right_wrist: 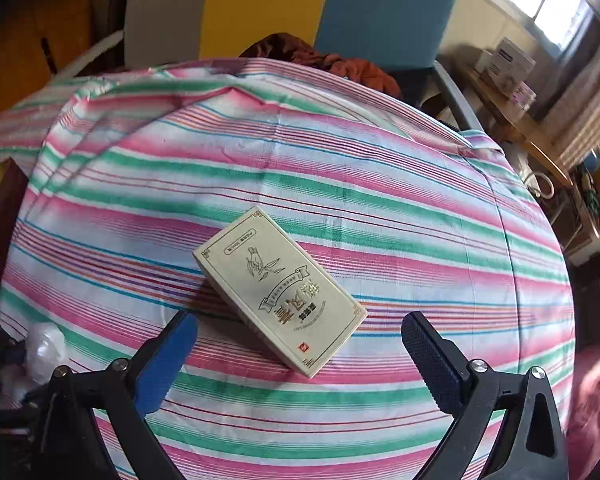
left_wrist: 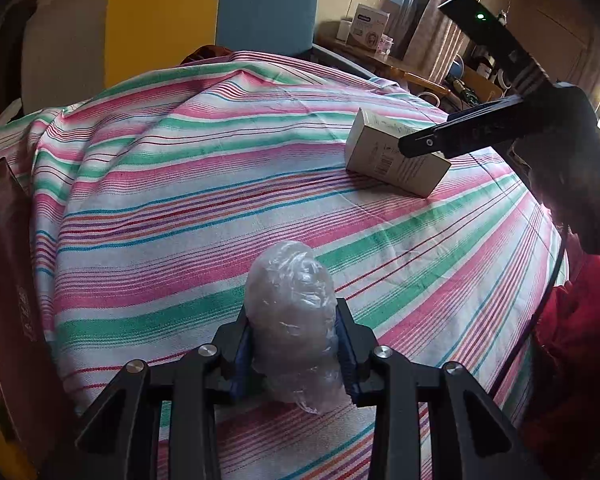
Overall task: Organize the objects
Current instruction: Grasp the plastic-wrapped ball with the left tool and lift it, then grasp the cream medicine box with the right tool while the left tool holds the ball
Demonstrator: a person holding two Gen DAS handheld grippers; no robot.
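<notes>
A striped cloth [right_wrist: 340, 184] in pink, green and white is covering the counter, and a cream carton [right_wrist: 278, 292] with gold lettering is lying flat on it at a slant, just ahead of the right gripper [right_wrist: 300, 356], whose fingers are standing wide apart with nothing between them and the box's near corner sitting between their tips. In the left wrist view the left gripper [left_wrist: 296, 350] is holding a crumpled clear plastic bundle [left_wrist: 294, 320], its fingers clamped on the bundle's sides, low over the near part of the cloth and well apart from the carton. Taking the carton looks like the step in hand, and doing it well probably means rolling the wrist until the pads are facing the box's two long sides squarely, lowering until they are straddling its depth, then closing evenly; a bite across a corner is likely to twist the light box or drag the loose cloth, while the left hand is best keeping its bundle clear
</notes>
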